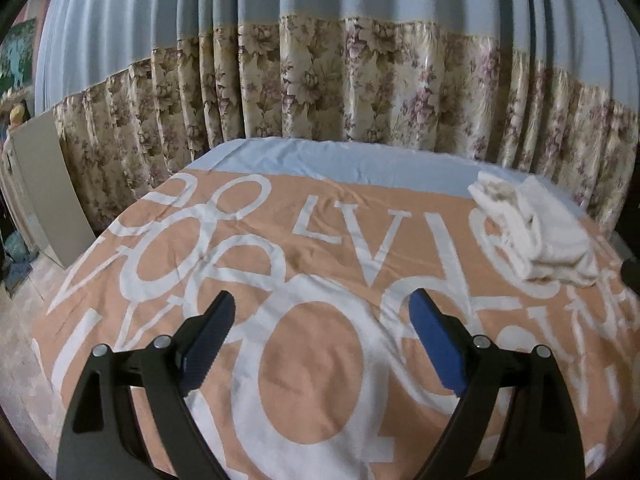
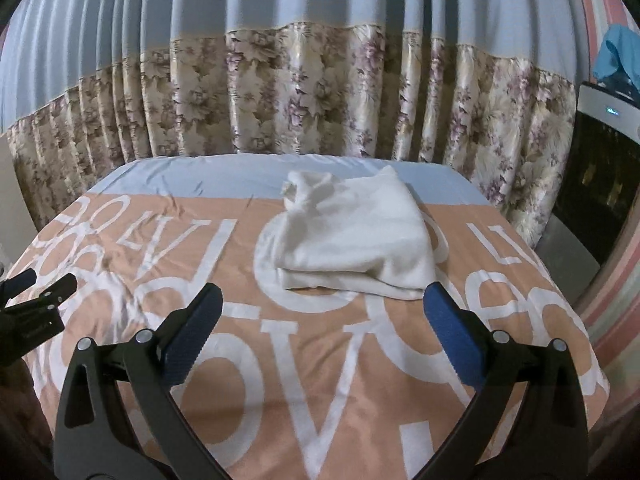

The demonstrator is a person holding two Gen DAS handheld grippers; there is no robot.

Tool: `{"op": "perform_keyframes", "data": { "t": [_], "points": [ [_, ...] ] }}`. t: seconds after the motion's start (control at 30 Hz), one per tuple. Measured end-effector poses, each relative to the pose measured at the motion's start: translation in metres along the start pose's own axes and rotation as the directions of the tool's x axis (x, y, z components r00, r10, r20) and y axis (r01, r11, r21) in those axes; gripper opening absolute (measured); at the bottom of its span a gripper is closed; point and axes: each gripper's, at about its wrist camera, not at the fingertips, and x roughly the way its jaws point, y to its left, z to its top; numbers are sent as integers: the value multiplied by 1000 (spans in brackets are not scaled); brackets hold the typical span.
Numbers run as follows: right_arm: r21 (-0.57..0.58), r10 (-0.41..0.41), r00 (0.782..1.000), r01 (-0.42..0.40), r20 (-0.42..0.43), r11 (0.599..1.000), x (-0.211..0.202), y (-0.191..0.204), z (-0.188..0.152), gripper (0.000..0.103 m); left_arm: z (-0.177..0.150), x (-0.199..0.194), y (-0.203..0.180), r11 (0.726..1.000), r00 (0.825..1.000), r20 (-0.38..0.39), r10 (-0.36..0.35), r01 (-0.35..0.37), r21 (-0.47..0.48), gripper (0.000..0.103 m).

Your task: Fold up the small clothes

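On the peach lettered bedspread, folded white garment, both hand-held grippers, left and right, released, empty

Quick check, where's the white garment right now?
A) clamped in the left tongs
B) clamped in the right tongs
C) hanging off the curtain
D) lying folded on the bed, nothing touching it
D: the white garment lies folded on the bed cover, with the right tongs and left tongs both open and empty short of it.
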Motion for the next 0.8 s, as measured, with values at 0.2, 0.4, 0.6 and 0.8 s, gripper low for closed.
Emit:
{"op": "perform_keyframes", "data": {
  "t": [0.2,0.4,0.6,0.8],
  "points": [
    [9,12,999,-12,41,1000,-16,6,-3,100,8,-16,-7,1000,995,102,22,-24,16,93],
    [-2,21,996,-21,83,1000,-19,6,-3,100,15,-4,-7,1000,990,142,24,-25,7,93],
    [21,10,996,-12,87,1000,-16,1,-3,100,16,-3,-11,1000,991,135,-3,2,9,93],
    [30,-1,995,-2,96,1000,-16,-3,-3,100,14,-3,-17,998,992,114,-50,47,34,96]
  ]
}}
